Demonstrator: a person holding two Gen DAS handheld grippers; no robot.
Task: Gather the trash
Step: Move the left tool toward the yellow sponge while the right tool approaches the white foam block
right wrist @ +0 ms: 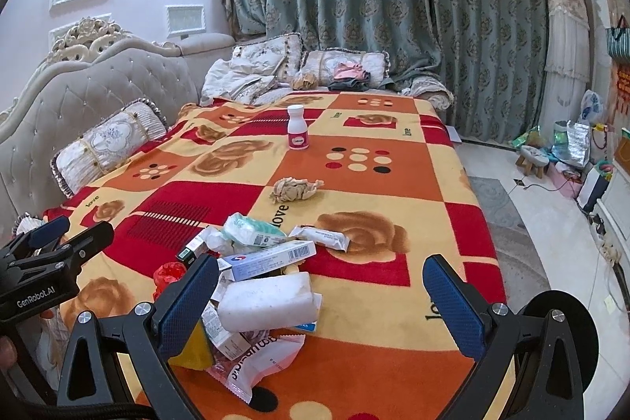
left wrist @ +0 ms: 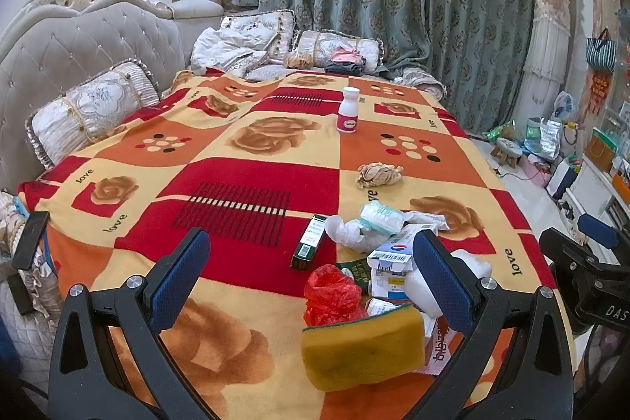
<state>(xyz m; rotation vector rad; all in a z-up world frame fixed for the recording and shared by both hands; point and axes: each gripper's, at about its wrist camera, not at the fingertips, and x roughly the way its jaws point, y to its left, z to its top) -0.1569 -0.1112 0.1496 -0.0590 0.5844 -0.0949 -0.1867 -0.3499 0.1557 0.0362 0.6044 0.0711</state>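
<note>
both tools [left wrist: 311,274] [right wrist: 321,298] wide open above the trash pile [right wrist: 267,274], crumpled paper [left wrist: 378,174] and bottle [left wrist: 348,110] at 12 o'clock on the bed [left wrist: 236,184]

Saw a patterned blanket [right wrist: 374,191] spread over a tufted grey sofa [right wrist: 90,97], frilled cushions [right wrist: 110,144] at nine and twelve o'clock, damask curtains [right wrist: 393,6] behind, a small stool [right wrist: 533,158] at three o'clock.

Bed under a patterned blanket [left wrist: 244,184]. Between the left claw [left wrist: 311,278] fingers: sponge [left wrist: 362,349], red bag [left wrist: 332,294], boxes [left wrist: 390,262] and a white block [right wrist: 267,302] in a heap. Ahead of it a green box [left wrist: 309,241], then a paper ball [left wrist: 378,174]; far beyond, an upright bottle [left wrist: 348,111]. Pillows [left wrist: 94,109] far left.
</note>
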